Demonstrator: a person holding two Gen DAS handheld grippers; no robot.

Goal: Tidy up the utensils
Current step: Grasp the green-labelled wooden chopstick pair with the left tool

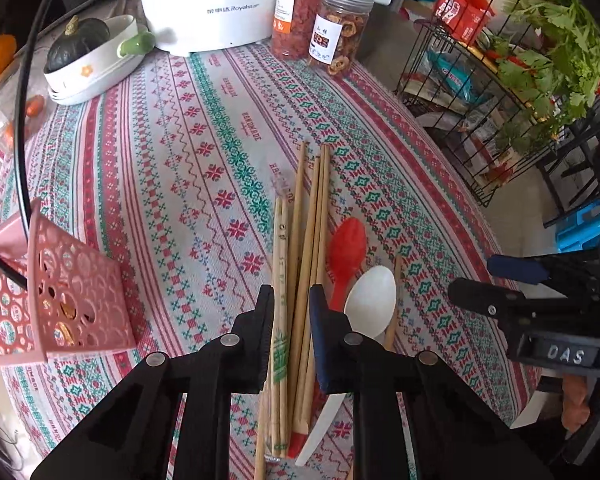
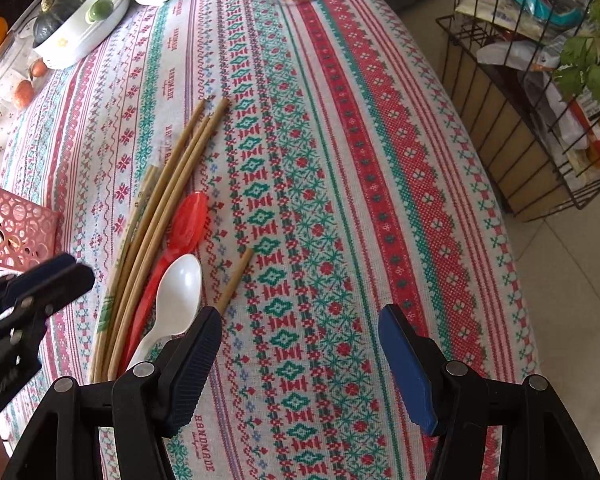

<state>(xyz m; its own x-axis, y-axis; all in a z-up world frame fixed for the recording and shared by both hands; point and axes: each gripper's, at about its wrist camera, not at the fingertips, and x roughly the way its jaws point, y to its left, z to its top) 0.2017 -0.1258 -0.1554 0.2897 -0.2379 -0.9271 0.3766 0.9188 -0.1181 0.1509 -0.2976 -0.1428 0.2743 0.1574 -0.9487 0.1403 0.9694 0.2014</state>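
A bundle of wooden chopsticks [image 1: 305, 240] lies on the patterned tablecloth, with a red spoon [image 1: 346, 252] and a white spoon [image 1: 370, 300] beside it on the right. My left gripper [image 1: 291, 312] hovers over the bundle, its jaws a narrow gap apart around the chopsticks, not clearly clamped. My right gripper [image 2: 300, 344] is wide open and empty over the cloth, right of the utensils. The chopsticks [image 2: 172, 184], red spoon [image 2: 184, 220] and white spoon [image 2: 176, 296] show in the right wrist view. One stray chopstick [image 2: 236, 280] lies by the right gripper's left finger.
A pink perforated basket [image 1: 60, 292] stands at the left of the table. At the back are a white cooker [image 1: 208, 4], two jars [image 1: 320, 20] and a dish with a squash [image 1: 88, 56]. A wire rack with greens [image 1: 512, 76] stands off the table's right edge.
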